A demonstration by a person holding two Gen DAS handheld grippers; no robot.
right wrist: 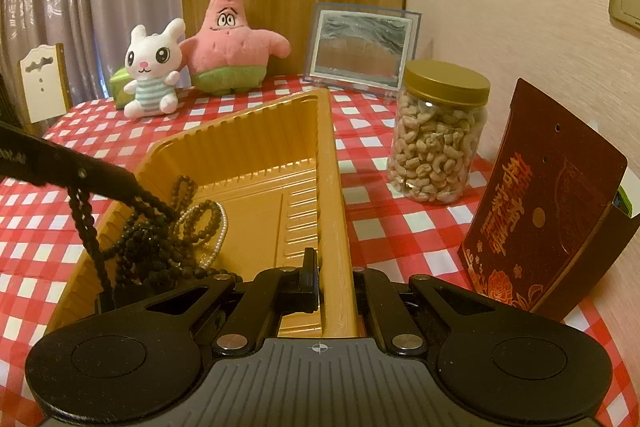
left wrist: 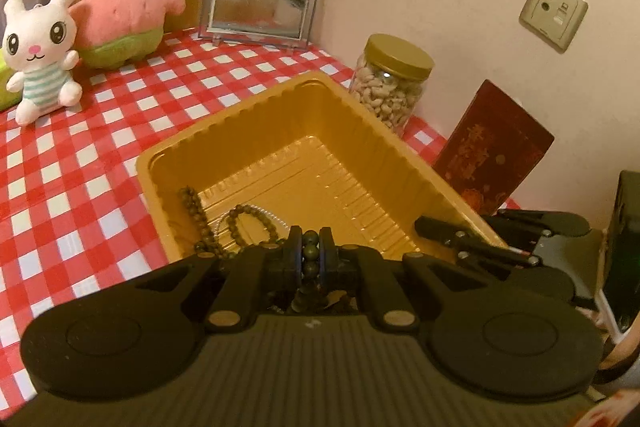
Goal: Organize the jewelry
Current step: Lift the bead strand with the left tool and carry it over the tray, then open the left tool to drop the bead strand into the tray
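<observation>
A gold plastic tray (left wrist: 224, 131) sits on the red-and-white checked tablecloth. Dark bead strands (left wrist: 240, 223) and a pearl strand (right wrist: 221, 231) lie piled in its near-left corner. My left gripper (left wrist: 310, 241) is shut on a dark green bead strand (left wrist: 310, 251) just above the tray's near edge. In the right wrist view the left gripper (right wrist: 152, 201) reaches in from the left, and the bead strand (right wrist: 84, 227) hangs from it down to the pile (right wrist: 160, 247). My right gripper (right wrist: 334, 279) is shut on the tray's right wall (right wrist: 332, 163); it also shows as the right gripper (left wrist: 472, 239).
A cashew jar (right wrist: 438, 143) with a gold lid and a red gift box (right wrist: 548, 219) stand right of the tray by the wall. A white rabbit plush (right wrist: 154, 67), a pink star plush (right wrist: 230, 39) and a framed picture (right wrist: 362, 47) line the back. A chair (right wrist: 44, 83) stands at far left.
</observation>
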